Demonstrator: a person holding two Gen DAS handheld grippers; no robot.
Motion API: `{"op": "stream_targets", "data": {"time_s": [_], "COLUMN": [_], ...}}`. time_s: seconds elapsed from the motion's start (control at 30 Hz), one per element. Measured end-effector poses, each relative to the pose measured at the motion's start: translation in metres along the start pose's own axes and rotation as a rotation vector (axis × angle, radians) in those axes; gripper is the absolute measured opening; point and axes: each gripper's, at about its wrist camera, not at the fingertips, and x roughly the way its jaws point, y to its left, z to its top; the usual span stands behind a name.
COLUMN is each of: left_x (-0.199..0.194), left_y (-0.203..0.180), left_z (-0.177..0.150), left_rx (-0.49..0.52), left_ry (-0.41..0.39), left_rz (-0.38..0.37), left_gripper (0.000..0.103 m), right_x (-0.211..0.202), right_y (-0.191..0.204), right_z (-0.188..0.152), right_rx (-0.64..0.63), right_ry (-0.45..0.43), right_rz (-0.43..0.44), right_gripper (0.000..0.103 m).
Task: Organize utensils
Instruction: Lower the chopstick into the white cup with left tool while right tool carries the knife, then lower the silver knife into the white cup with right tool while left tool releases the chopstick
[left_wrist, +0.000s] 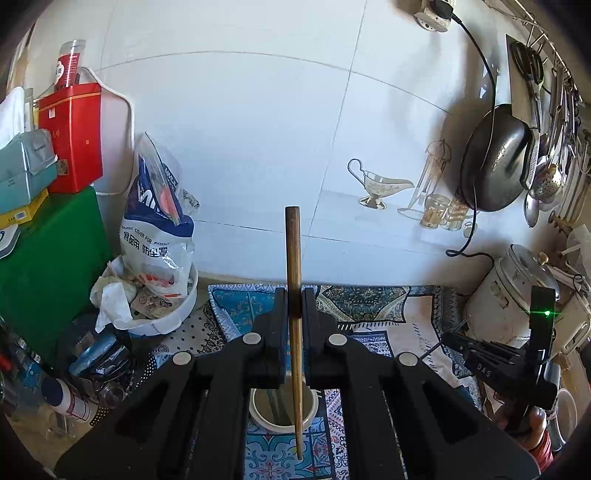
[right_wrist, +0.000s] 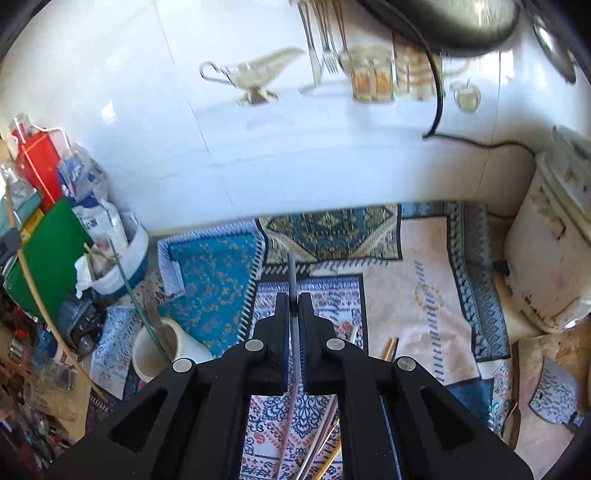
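My left gripper (left_wrist: 294, 299) is shut on a brown wooden chopstick (left_wrist: 293, 254) and holds it upright over a white cup (left_wrist: 283, 415); the stick's lower end reaches past the cup's near rim. My right gripper (right_wrist: 293, 304) is shut on a thin grey chopstick (right_wrist: 292, 275) that points forward above the patterned mats. The white cup (right_wrist: 184, 345) also shows in the right wrist view at lower left, with thin sticks standing in it. Several loose chopsticks (right_wrist: 327, 439) lie on the mat under my right gripper. The right gripper's body (left_wrist: 491, 365) shows at the right of the left wrist view.
Patterned mats (right_wrist: 424, 295) cover the counter. A white bucket with bags (left_wrist: 159, 295) and a green board (left_wrist: 44, 266) stand at left. A white rice cooker (right_wrist: 554, 258) stands at right. A pan (left_wrist: 495, 166) and utensils hang on the tiled wall.
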Motion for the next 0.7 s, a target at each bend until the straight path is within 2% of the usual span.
{"op": "stream_targets", "data": {"time_s": [0.43, 0.7], "left_x": [0.004, 0.019], "left_y": [0.017, 0.031], "left_z": [0.013, 0.014], "left_rx": [-0.012, -0.039], "left_ry": [-0.029, -0.023], "left_rz": [0.014, 0.012], "left_gripper": [0.005, 0.005], "right_x": [-0.042, -0.067], "right_y": [0.054, 0.101], "right_z": [0.043, 0.049], "right_rx": [-0.097, -0.175], "right_ry": [-0.132, -0.180], "right_rz": [0.100, 0.194], "right_gripper": [0.004, 0.004]}}
